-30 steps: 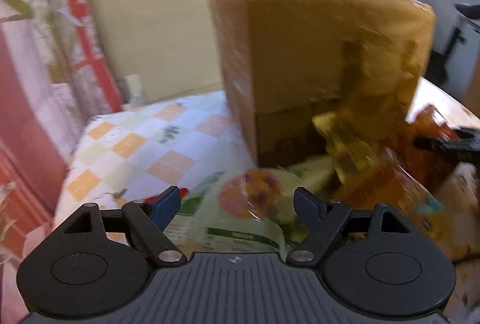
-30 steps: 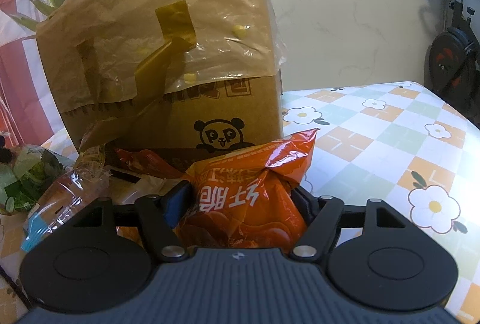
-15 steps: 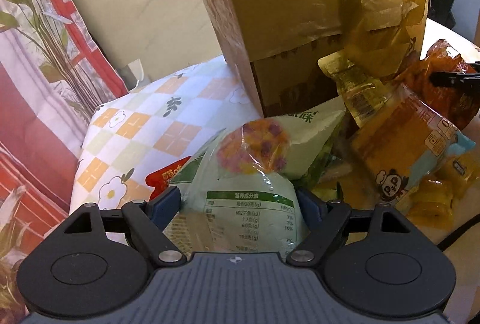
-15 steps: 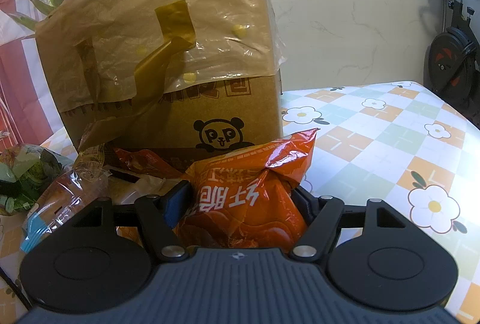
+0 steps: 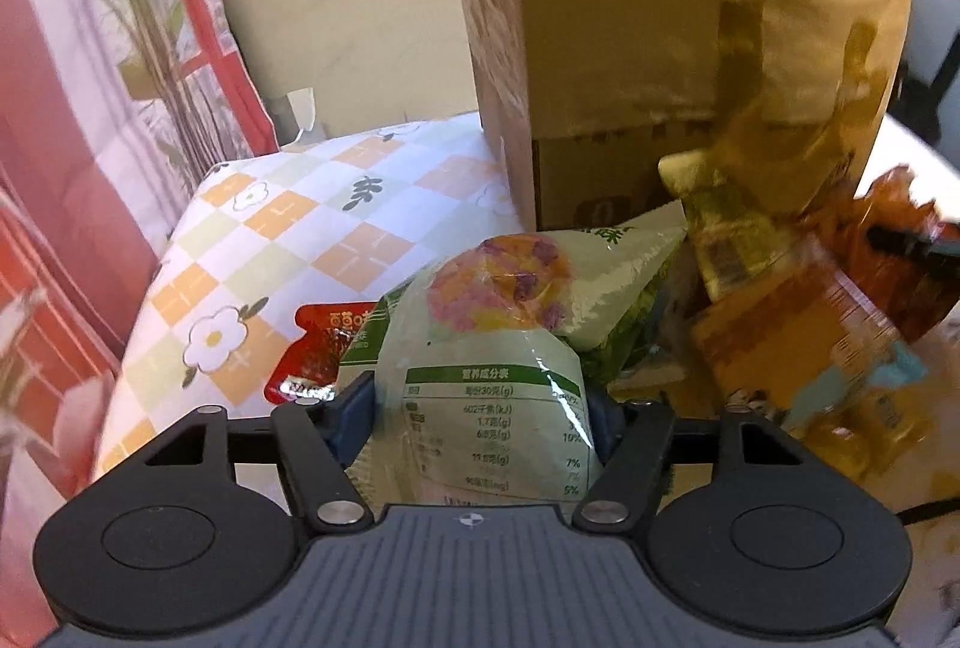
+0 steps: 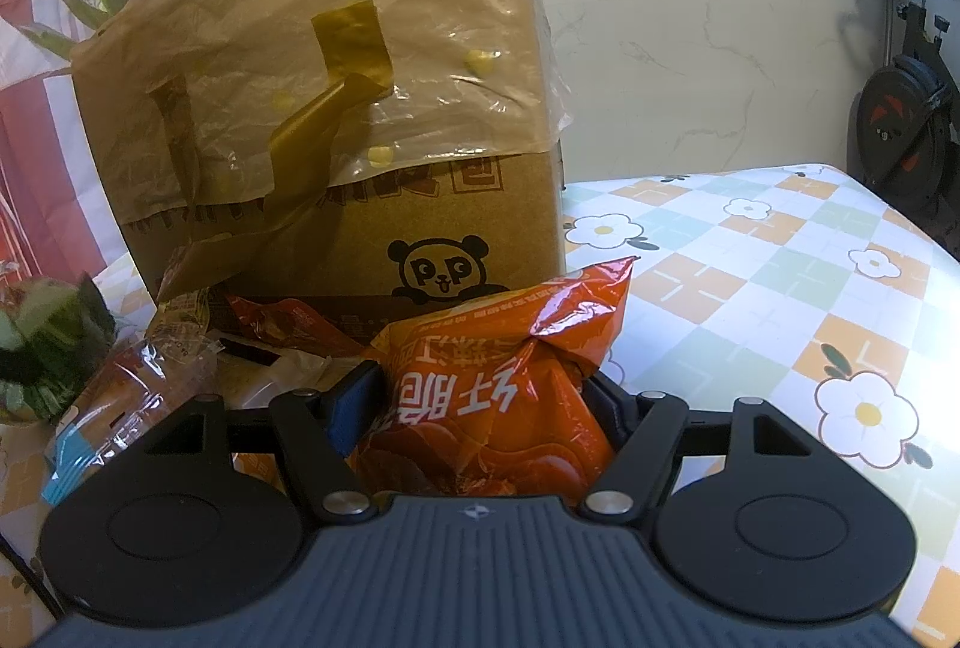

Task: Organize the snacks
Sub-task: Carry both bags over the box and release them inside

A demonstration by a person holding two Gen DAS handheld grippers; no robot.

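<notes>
one cardboard box (image 6: pixel 336 120); two tools

My right gripper (image 6: pixel 480 402) clamps an orange snack bag (image 6: pixel 504 378), its crinkled top poking up between my fingers (image 6: pixel 354 402). Right behind it stands the cardboard box (image 6: pixel 372 240) with the panda face, a plastic sheet (image 6: pixel 336 48) and loose brown tape draped over its upper half. To my left lie a clear-wrapped packet (image 6: pixel 126 396) and something green (image 6: pixel 48 348), blurred. The flowered checked tablecloth (image 6: pixel 780 276) stretches off to the right.
</notes>
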